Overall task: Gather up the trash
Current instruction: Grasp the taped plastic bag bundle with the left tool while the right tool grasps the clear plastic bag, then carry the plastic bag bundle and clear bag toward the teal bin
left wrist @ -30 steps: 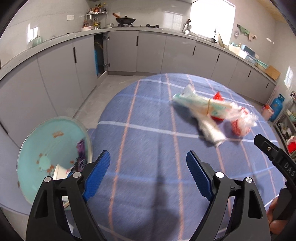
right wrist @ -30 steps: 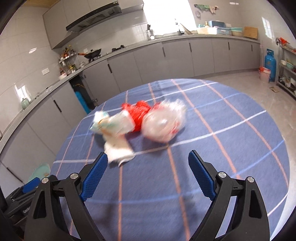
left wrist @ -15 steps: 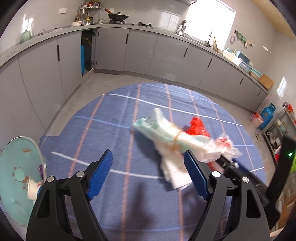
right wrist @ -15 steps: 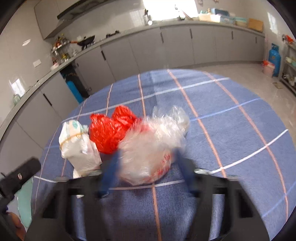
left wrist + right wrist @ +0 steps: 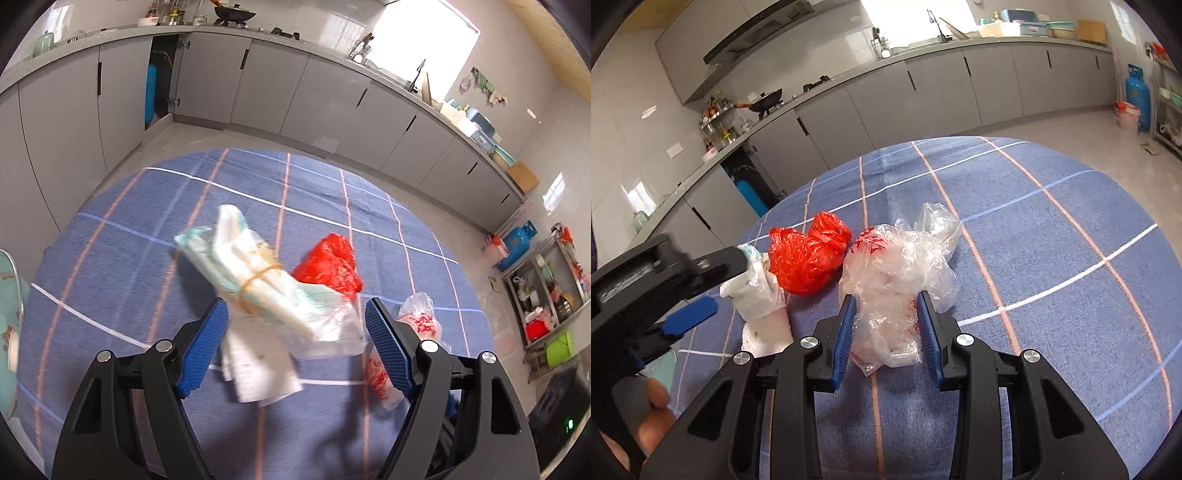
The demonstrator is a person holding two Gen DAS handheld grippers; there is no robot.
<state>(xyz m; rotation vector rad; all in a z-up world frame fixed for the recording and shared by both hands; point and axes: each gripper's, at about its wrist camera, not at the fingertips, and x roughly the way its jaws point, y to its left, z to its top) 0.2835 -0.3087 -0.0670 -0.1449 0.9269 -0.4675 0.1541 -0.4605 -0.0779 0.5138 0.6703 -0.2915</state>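
Three pieces of trash lie on the blue checked tablecloth (image 5: 1052, 280). A white and mint bundle of bags tied with a rubber band (image 5: 258, 284) lies between the open jaws of my left gripper (image 5: 295, 343). A crumpled red plastic bag (image 5: 805, 258) sits in the middle; it also shows in the left wrist view (image 5: 328, 266). A clear plastic bag with red print (image 5: 894, 280) is pinched between the blue pads of my right gripper (image 5: 886, 332), which is closed on its lower part. The bundle shows at the left in the right wrist view (image 5: 757, 291).
A round teal bin lid (image 5: 7, 321) stands past the table's left edge. Grey kitchen cabinets (image 5: 258, 81) run along the far walls. A blue gas cylinder (image 5: 1137, 96) and a shelf rack (image 5: 550, 291) stand at the right. My left gripper's body (image 5: 657, 280) crosses the right wrist view.
Both grippers moved forward to the trash. The right gripper went from wide open to closed on the clear bag. The left gripper stayed open and now straddles the white bundle.
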